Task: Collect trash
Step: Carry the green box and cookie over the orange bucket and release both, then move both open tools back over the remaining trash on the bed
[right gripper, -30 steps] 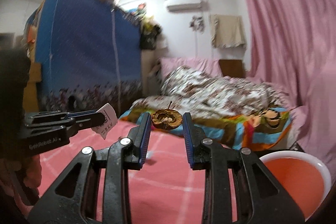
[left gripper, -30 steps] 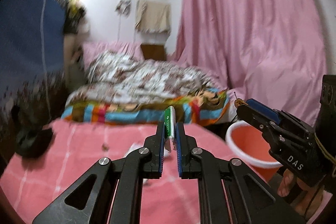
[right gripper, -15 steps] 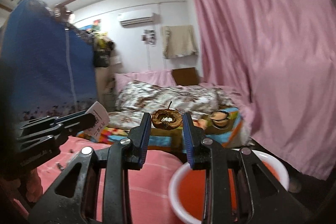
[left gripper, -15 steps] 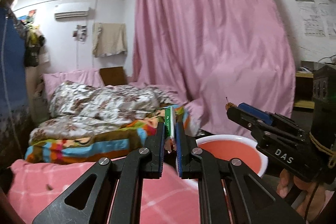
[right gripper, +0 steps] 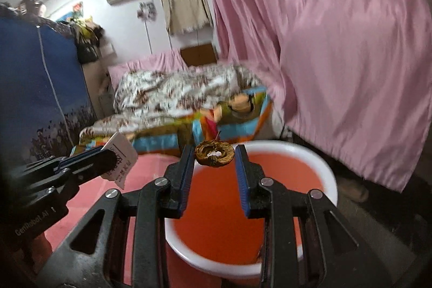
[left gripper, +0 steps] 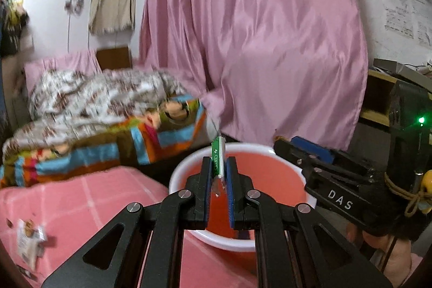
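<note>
My left gripper (left gripper: 219, 174) pinched a thin, flat green-and-white wrapper (left gripper: 217, 158), jaws nearly closed | my right gripper (right gripper: 214, 158) clamped a wrinkled brown dried ring (right gripper: 214, 157), jaws moderately apart | both hung over the round, smooth white-rimmed orange bucket (right gripper: 310, 153).

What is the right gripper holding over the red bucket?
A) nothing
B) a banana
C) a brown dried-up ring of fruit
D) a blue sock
C: the right gripper is shut on a brown dried fruit ring, above the red bucket.
</note>
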The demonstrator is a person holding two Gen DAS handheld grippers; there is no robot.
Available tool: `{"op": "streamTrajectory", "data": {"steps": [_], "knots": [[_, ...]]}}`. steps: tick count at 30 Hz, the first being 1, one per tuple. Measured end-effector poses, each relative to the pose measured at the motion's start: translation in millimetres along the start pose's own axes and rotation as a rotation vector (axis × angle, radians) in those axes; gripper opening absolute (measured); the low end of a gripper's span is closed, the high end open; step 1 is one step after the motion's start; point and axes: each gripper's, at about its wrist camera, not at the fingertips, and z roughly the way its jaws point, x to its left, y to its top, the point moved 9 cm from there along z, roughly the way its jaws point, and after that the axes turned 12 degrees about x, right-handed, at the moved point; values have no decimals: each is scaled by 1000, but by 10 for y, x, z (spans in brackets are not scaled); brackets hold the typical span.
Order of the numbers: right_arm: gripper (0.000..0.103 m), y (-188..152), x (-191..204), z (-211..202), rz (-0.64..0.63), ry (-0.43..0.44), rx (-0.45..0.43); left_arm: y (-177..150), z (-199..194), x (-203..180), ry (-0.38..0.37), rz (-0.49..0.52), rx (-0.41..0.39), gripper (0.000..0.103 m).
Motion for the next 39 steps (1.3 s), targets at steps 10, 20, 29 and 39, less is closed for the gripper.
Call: {"op": "streamTrajectory", "data": {"steps": [10,20,29,39], "knots": [[38,-176,-226,195,70,11,107,-148,426,-8,-85,-106,187,8],[41,-124,-309,176,95,-6,104,-205,508,91,-113,-190,229,35],[57,3,-203,40,78,-8,18,-123,134,315,-28,-223,122,44],[84,265,477,-282,-18,45,-174,-83,-785,867,158,-260,-89,56]]}}
